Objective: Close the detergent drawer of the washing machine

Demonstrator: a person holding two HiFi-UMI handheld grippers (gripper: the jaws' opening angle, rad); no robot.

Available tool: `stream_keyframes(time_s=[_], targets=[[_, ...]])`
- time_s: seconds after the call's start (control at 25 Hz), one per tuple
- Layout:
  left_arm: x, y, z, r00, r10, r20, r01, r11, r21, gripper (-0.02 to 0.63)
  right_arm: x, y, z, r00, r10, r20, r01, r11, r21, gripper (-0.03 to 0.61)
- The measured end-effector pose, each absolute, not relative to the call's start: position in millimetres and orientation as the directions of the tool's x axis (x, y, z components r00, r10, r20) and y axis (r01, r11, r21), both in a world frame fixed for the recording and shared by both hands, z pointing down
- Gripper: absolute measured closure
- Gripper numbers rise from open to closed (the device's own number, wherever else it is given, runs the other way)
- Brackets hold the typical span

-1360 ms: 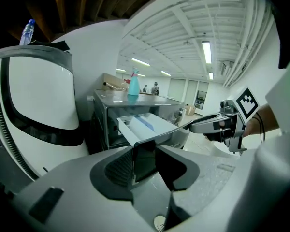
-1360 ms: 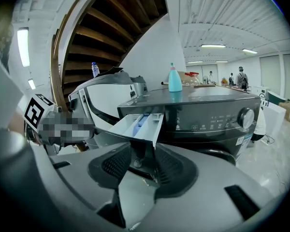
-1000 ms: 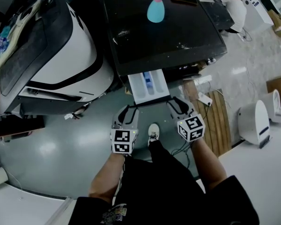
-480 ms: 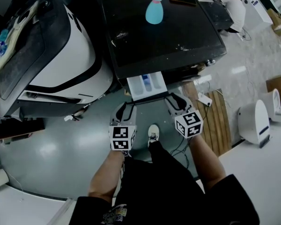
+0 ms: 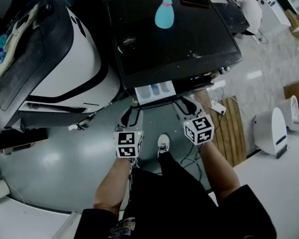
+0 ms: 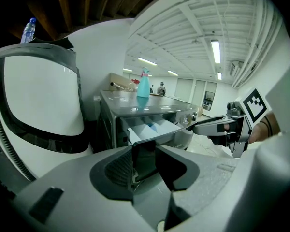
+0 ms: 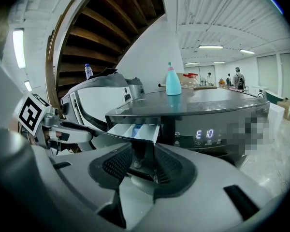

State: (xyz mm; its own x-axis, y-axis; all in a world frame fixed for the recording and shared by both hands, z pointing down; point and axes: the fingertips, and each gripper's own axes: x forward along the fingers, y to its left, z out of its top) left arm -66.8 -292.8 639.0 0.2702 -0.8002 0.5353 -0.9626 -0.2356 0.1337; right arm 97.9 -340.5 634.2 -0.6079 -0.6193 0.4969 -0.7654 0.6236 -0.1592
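Note:
The dark washing machine [image 5: 174,34] has its white detergent drawer [image 5: 155,91] sticking a short way out of the front. In the left gripper view the drawer [image 6: 150,128] shows blue and white compartments. My left gripper [image 5: 133,109] holds the left end of the drawer's dark front panel [image 6: 145,151], which fills the gap between its jaws. My right gripper [image 5: 182,103] holds the right end of the panel [image 7: 144,146] the same way. In each gripper view the other gripper is seen beside the drawer.
A large white machine [image 5: 55,59] stands close on the left. A teal spray bottle [image 5: 164,11] and a black phone [image 5: 195,0] lie on the washer's top. Its display [image 7: 209,134] is lit. A wooden pallet [image 5: 229,128] and cables lie at the right; my shoe [image 5: 163,142] is below.
The drawer has slid further into the machine, and less of the white tray shows. Both grippers moved toward the machine with it.

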Motion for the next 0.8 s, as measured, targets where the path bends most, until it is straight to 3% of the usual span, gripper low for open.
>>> stream_keyframes(time_s=[0.8], targets=[[-83.5,-336.9,636.6,0.169,-0.825,0.54,-0.985,-0.124,0.119,0.468,80.9,-383.1,635.2,-0.577,-0.654,0.489,-0.804,0.56,-0.2,0.432]])
